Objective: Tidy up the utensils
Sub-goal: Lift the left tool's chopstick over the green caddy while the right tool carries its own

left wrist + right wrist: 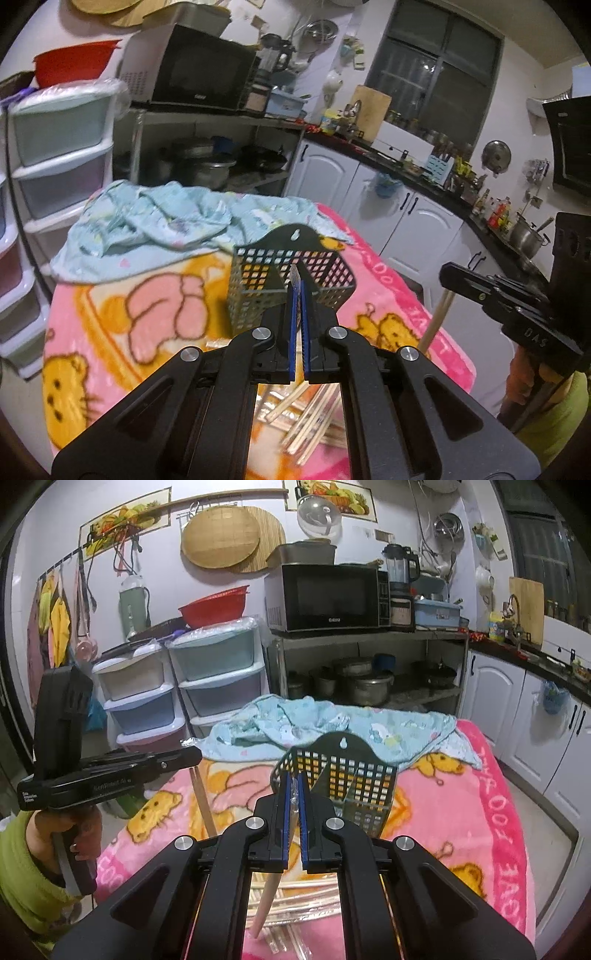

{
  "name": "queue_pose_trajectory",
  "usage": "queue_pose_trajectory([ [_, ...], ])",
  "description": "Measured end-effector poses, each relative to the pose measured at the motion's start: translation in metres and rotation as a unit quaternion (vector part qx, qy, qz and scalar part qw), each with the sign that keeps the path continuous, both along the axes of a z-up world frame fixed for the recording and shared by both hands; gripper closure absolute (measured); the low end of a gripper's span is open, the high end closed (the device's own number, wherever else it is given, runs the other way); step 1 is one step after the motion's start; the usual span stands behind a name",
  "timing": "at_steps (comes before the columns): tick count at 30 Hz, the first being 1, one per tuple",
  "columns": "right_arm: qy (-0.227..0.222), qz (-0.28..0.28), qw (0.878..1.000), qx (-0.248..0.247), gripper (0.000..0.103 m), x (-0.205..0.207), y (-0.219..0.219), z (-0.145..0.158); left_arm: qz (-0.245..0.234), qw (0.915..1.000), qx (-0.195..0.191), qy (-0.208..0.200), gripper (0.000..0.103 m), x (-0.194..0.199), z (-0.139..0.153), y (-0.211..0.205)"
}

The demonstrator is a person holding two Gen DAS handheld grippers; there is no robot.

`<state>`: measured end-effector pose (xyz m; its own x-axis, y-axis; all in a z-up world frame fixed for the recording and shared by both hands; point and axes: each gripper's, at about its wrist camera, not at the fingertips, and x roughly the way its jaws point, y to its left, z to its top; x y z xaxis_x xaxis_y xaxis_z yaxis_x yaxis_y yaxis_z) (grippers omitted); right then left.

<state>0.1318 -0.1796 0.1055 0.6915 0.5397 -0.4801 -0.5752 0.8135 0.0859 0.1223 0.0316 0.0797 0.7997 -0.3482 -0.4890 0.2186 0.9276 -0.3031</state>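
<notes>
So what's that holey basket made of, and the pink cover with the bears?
The basket looks like hard dark plastic, possibly coated metal: stiff grid walls with a dull sheen. The pink cover looks like soft fleece: fuzzy, matte and printed.

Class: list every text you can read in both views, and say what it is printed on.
"DAS": side of the black right claw.
"GenRobot.AI", roughly: side of the black left claw; the smaller print beside it is unreadable.
Black microwave brand: blurred.
Pink cartoon blanket lettering: perhaps "100"; the rest is unclear.
</notes>
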Motion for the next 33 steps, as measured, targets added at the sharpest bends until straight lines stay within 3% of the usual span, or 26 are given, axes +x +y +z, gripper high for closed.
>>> queue_pose_trajectory([
  [11,-0.049,-0.026,0.998,0.005,0.099,0.021,-0.006,0.036,-0.017,0.9988,-0.001,-0.047,0.103,0.016,0.046,-0.018],
  [22,-0.115,-0.066,0.991,0.009,0.099,0.055,-0.011,0.084,0.001,0.9963,-0.007,-0.085,0.103,0.052,0.090,-0.020],
  [27,-0.149,-0.089,0.985,0.005,0.099,0.070,-0.014,0.100,0.021,0.9951,-0.014,-0.095,0.103,0.069,0.101,-0.016],
  [33,-0.159,-0.107,0.981,0.004,0.099,0.091,-0.015,0.096,0.043,0.9941,-0.018,-0.098,0.103,0.087,0.096,-0.011],
])
